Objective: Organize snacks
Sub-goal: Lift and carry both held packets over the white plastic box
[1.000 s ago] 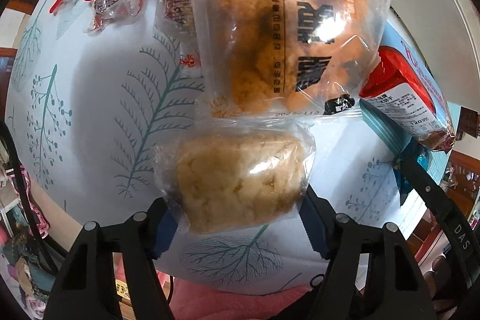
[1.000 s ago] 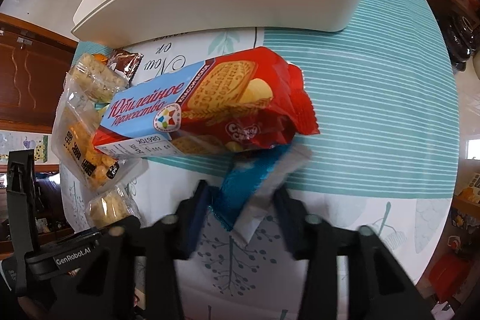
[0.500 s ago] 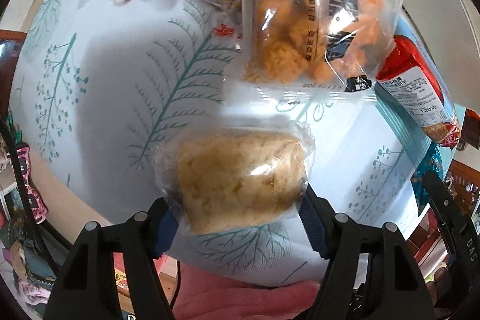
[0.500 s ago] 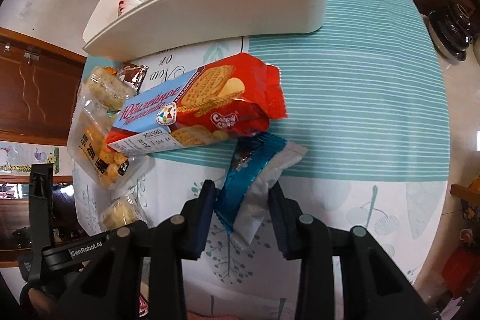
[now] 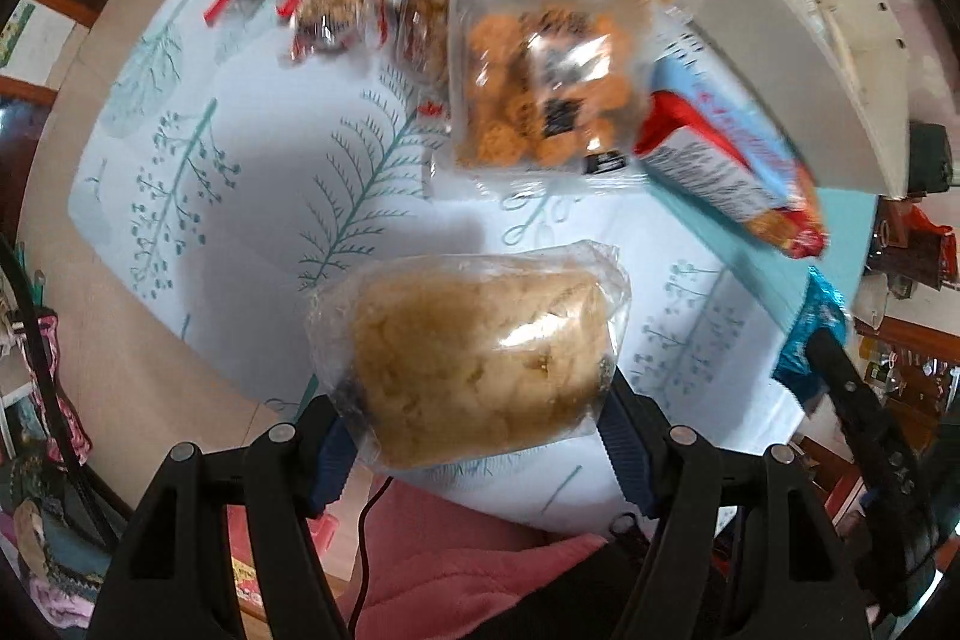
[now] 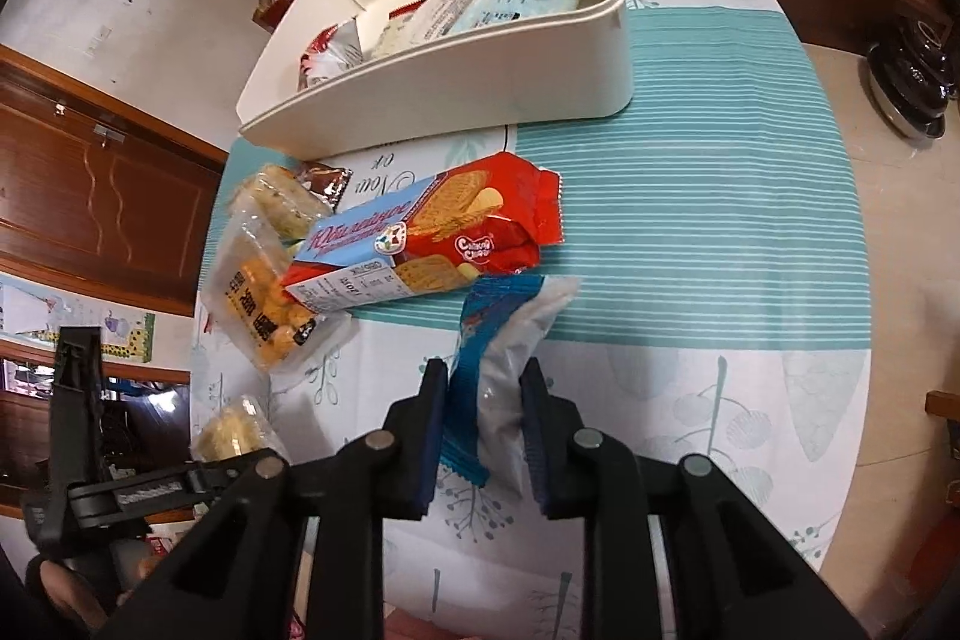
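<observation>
Snacks are being cleared off the patterned counter for the white divided bin. Left tool is gripping a clear-wrapped crumbly yellow cake; right tool, jaws just closing, is pinching a blue-and-white foil packet.

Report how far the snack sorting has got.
Done: several packets already sit in the white organizer bin. In hand: the left hand-held gripper holds a wrapped crumbly cake; the right hand-held gripper, jaws just closing, pinches a blue-and-white packet. Left: the red biscuit pack, the orange puff bag and small wrapped snacks on the table.
</observation>
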